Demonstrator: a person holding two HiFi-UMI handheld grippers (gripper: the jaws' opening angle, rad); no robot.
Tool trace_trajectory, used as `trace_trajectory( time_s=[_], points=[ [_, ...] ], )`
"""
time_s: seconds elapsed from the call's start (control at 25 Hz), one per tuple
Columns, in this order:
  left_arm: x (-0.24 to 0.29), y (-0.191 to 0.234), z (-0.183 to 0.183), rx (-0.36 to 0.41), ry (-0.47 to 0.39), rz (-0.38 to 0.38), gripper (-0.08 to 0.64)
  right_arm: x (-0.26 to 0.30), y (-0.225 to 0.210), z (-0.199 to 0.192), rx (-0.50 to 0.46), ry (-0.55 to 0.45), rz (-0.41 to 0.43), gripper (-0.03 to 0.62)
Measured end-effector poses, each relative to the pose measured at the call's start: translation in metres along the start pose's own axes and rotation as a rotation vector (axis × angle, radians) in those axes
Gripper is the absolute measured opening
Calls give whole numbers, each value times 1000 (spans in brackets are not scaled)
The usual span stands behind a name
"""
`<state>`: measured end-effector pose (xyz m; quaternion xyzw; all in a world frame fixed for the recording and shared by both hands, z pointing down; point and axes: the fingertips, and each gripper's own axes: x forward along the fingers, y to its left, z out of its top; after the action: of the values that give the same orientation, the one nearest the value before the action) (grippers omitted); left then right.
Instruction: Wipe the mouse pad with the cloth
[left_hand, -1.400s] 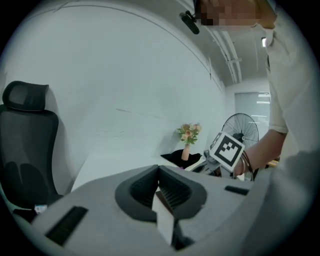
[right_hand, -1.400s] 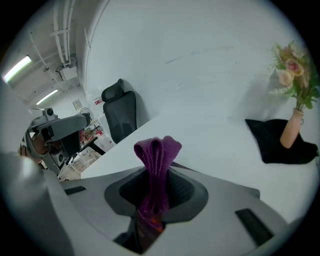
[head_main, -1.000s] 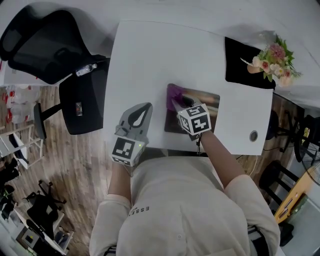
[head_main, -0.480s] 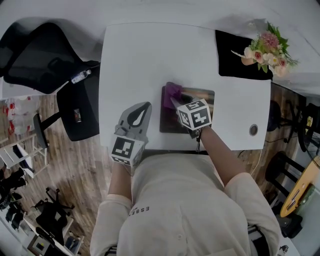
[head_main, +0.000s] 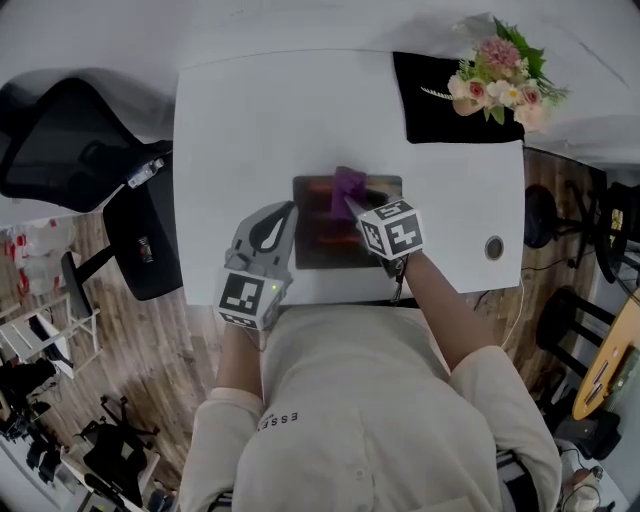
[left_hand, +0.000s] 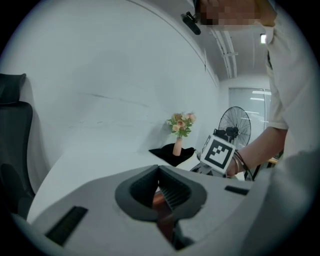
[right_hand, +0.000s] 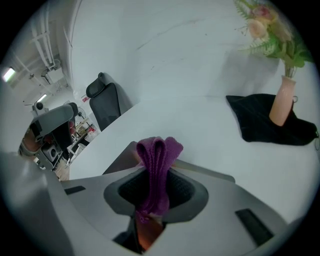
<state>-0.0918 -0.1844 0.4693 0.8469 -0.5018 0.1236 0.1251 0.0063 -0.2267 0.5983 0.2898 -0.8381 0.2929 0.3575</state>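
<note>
The dark mouse pad (head_main: 322, 245) lies on the white table (head_main: 250, 120), near its front edge. A purple cloth (head_main: 347, 188) rests on the pad's far half, about midway across. My right gripper (head_main: 351, 206) is shut on that cloth, and the folded cloth (right_hand: 157, 165) sticks up out of the right gripper (right_hand: 156, 190) in the right gripper view, with the pad (right_hand: 120, 161) just beyond. My left gripper (head_main: 287, 214) is shut with nothing in it, its tip at the pad's left edge. In its own view the left gripper (left_hand: 161, 192) points across the table.
A black cloth (head_main: 440, 110) with a vase of flowers (head_main: 500, 78) sits at the table's far right corner. A round cable hole (head_main: 493, 247) is right of the pad. A black office chair (head_main: 70, 140) stands left of the table. A fan (left_hand: 235, 125) stands beyond it.
The right gripper has dragged the cloth from the pad's far left corner towards the middle. The left gripper has come closer to the pad's left edge. The head view has shifted.
</note>
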Motion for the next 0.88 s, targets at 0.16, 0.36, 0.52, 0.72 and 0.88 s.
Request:
trace_trajectory(
  time_s=[0.16, 0.36, 0.52, 0.72, 0.88],
  points=[
    [16, -17, -2, 11, 4, -30, 2, -13, -23, -10, 20, -2, -23, 101],
    [27, -32, 3, 32, -19, -42, 2, -31, -48, -21, 22, 4, -73, 100],
    [31, -36, 7, 21, -29, -40, 2, -46, -69, -31, 45, 10, -127, 100],
    [29, -39, 10, 18, -32, -20, 2, -62, -93, -43, 83, 24, -178, 100],
    [19, -34, 13, 0, -38, -1, 2, -73, -100, -45, 82, 45, -246, 100]
  ],
)
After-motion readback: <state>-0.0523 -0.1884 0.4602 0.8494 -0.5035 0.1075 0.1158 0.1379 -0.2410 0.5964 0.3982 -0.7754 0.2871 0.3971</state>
